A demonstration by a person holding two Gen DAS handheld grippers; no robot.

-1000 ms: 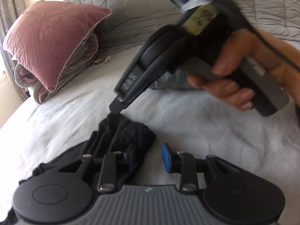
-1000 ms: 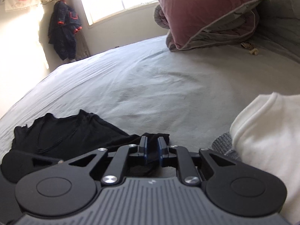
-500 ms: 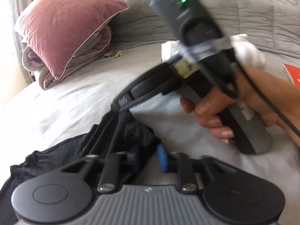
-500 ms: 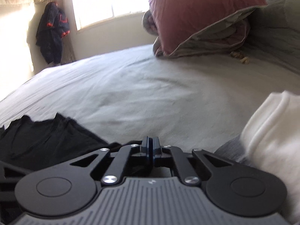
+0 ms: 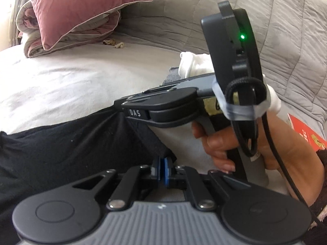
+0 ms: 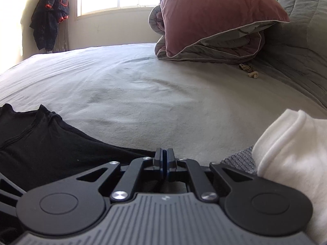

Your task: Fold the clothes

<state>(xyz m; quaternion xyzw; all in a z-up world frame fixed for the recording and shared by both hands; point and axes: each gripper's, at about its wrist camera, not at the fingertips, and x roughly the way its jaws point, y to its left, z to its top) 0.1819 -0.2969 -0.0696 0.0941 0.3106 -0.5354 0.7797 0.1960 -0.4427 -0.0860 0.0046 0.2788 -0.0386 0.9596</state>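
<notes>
We've got both the left gripper and the right gripper pinching the black shirt's edge, so next we carry it over evenly for the fold.

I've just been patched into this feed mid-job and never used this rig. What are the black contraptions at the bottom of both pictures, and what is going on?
Each contraption is a hand-held two-finger gripper, seen by its own camera. The left view shows the left gripper shut on a black garment; beyond it, the person's right hand works the right gripper, which pinches the same garment higher up. The right view shows that gripper from behind. Everything lies on a bed, with white clothing and a pink duvet nearby.
</notes>
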